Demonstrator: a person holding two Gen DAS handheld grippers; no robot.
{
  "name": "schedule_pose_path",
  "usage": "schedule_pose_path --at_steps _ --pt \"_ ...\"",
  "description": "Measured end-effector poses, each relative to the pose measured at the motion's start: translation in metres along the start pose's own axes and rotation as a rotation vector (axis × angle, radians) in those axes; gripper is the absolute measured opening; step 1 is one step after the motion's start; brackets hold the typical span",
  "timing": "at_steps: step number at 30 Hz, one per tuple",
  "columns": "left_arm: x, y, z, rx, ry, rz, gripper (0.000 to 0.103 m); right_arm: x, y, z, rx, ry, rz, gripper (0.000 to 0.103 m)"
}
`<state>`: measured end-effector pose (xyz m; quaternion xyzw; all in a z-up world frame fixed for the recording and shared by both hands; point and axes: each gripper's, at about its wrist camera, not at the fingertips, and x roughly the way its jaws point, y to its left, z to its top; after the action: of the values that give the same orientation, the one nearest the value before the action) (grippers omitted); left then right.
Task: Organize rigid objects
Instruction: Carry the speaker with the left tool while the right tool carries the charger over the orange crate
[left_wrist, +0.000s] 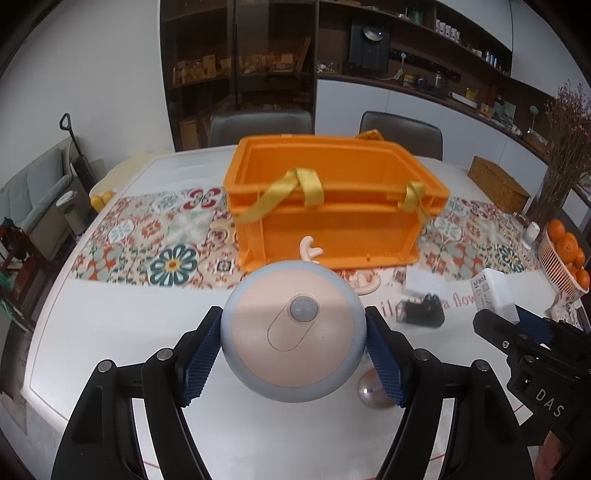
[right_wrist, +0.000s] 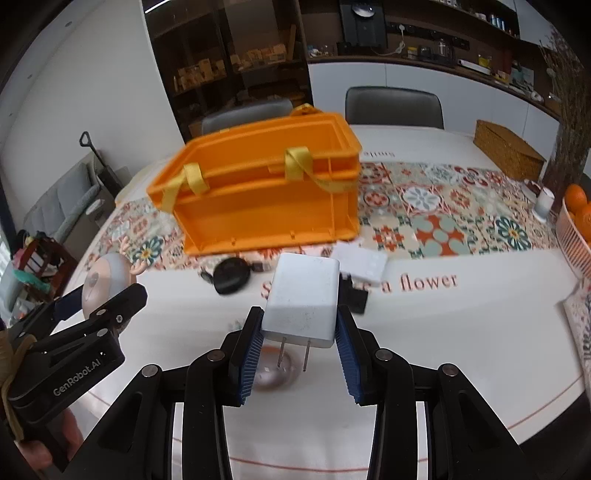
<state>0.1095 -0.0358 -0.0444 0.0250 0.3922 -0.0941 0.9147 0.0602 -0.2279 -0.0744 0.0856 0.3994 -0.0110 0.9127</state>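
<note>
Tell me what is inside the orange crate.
The orange crate shows only bare orange inner walls near its rim, and nothing pokes above it. Its near wall hides the floor and lower part in both views, so whether anything lies in it cannot be told.

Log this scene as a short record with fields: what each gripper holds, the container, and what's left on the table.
left gripper: shut on round night light
right gripper: shut on white charger, prongs toward camera
container: orange crate, open, on patterned runner
left on table: black cable reel, small white box, silver ball
</note>
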Motion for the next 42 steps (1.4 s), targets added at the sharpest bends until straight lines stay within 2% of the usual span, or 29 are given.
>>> schedule_pose_path --at_steps 13,18,28,42 --pt "0.009 0.01 0.054 0.024 -0.046 -0.033 0.075 0.01 0.021 0.053 -0.022 -0.042 0.008 0.039" --pt "0.017 0.017 0.071 0.017 -0.041 -0.055 0.075 0.015 0.032 0.071 -0.034 -0.055 0.015 0.039" --pt "0.029 0.025 0.105 0.044 -0.064 -0.08 0.075 0.024 0.043 0.108 -0.04 -0.081 -0.013 0.039" --pt "0.064 0.024 0.149 0.083 -0.008 -0.094 0.075 0.05 0.047 0.156 -0.039 -0.04 -0.041 0.039"
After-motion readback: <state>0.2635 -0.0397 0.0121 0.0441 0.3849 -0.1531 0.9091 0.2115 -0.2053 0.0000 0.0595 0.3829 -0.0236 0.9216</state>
